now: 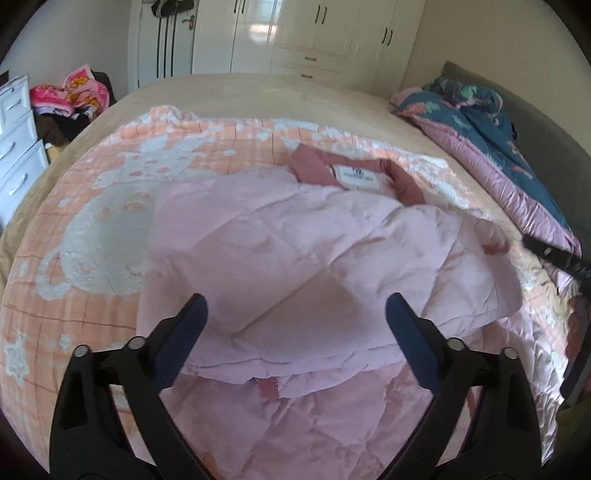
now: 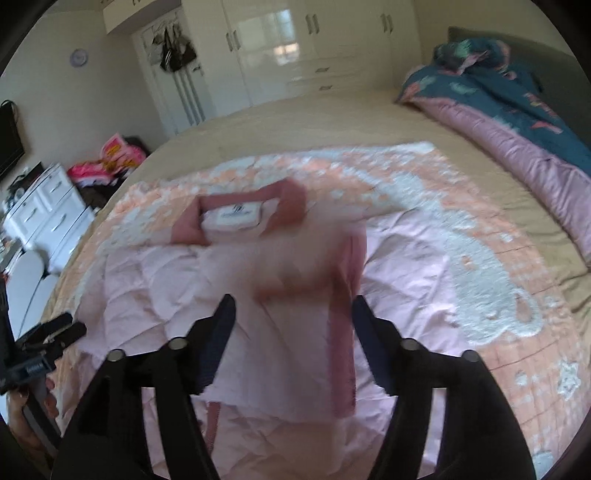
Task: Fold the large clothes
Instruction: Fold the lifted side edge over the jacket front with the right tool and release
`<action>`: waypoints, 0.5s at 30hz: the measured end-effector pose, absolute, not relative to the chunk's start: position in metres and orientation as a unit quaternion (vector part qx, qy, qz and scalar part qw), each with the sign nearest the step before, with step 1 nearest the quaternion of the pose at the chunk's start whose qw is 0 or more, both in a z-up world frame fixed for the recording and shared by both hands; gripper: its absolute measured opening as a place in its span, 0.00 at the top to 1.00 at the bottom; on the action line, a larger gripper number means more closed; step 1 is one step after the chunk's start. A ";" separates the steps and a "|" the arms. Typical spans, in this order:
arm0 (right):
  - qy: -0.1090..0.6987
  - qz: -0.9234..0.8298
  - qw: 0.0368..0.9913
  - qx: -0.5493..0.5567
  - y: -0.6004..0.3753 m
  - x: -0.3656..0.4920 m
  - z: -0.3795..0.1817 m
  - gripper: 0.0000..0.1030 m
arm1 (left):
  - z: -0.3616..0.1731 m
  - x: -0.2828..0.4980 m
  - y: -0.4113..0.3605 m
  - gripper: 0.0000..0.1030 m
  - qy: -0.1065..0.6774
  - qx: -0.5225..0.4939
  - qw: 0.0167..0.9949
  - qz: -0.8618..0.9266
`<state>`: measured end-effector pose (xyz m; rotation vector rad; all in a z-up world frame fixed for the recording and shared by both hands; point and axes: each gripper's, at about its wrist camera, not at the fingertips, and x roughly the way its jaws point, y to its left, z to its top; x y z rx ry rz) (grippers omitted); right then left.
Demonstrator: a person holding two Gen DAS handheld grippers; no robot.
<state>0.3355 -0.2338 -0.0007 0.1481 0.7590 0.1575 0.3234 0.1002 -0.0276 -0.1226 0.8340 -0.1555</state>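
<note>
A pale pink quilted jacket (image 1: pixel 295 240) lies on a peach and white fleece blanket (image 1: pixel 99 229) spread over the bed. Its dark pink collar (image 1: pixel 402 184) with a white label (image 1: pixel 356 179) points to the far side. My left gripper (image 1: pixel 297 306) hovers open over the folded near part, with nothing between its fingers. In the right wrist view the jacket (image 2: pixel 166 288) and collar (image 2: pixel 291 199) show again. My right gripper (image 2: pixel 294 306) is open; a blurred flap with dark pink trim (image 2: pixel 343 332) hangs loose between its fingers, and the pads do not press on it. The left gripper (image 2: pixel 55 332), in a hand, shows at the left edge.
A blue and pink duvet (image 1: pixel 498 140) is heaped along the bed's right side by the grey headboard (image 1: pixel 535 122). White drawers (image 1: pixel 14 147) and a pile of bright clothes (image 1: pixel 74 92) stand left of the bed. White wardrobes (image 1: pixel 314 33) line the far wall.
</note>
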 end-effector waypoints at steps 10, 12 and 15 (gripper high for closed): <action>0.364 0.141 0.921 0.012 -0.187 0.332 0.006 0.31 | -0.067 0.335 0.112 0.16 0.453 -0.116 0.881 -0.079; 0.366 0.155 0.918 -0.001 -0.173 0.334 0.003 0.24 | -0.072 0.334 0.112 0.15 0.452 -0.120 0.880 -0.078; 0.376 0.176 0.909 -0.025 -0.151 0.340 -0.007 0.24 | -0.076 0.334 0.111 0.15 0.454 -0.120 0.880 -0.077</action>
